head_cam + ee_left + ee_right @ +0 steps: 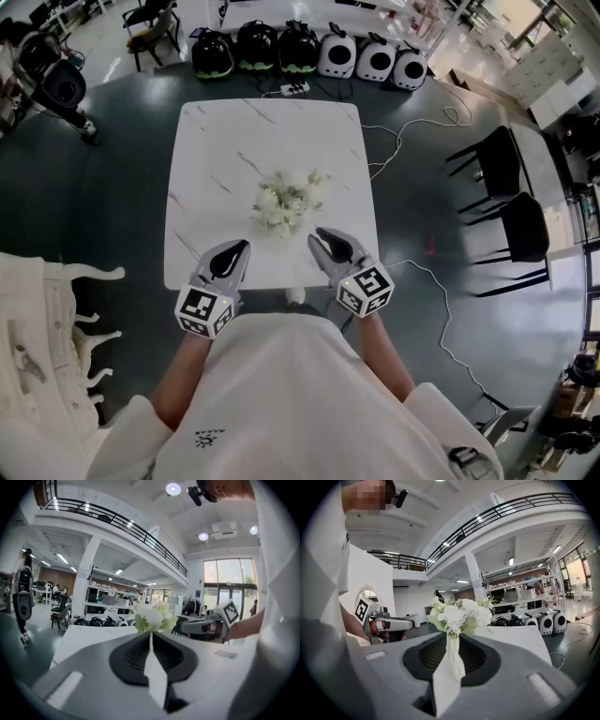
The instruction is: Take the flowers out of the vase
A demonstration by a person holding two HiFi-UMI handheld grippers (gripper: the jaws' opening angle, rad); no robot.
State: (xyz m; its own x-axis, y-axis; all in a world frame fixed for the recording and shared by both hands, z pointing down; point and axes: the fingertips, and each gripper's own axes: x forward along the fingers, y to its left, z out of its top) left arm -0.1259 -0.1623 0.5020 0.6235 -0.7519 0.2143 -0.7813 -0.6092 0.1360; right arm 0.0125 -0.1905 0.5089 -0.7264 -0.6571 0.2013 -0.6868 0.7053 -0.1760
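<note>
Where the flowers are: a white-and-green bunch (286,202) standing upright near the middle of the desk (216,141), a little toward its near edge, touched by neither tongs.
Vase: hidden under the blooms in the head view, and behind the jaws in both gripper views, so it cannot be made out.
Left tongs (236,249): over the near part of the desk, left of the flowers, aimed at them and tipped slightly down. The jaws meet at the tips with nothing between them.
Right tongs (325,236): over the near part of the desk, right of the flowers, also aimed at them. The jaws stand a narrow slit apart and grip nothing; the blooms show beyond the slit, clear of the tips.
Spacing: the flowers sit between and just beyond the two sets of tips, near both.
Person: white top, bare forearms, one hand on each gripper.
Floor (122,187): dark and glossy, with cables running from a power strip (293,89).
Far side: a row of rounded cases (309,49), three black and three white.
Right side: two black chairs (511,202).
Left side: a white fringed cloth (47,328).
</note>
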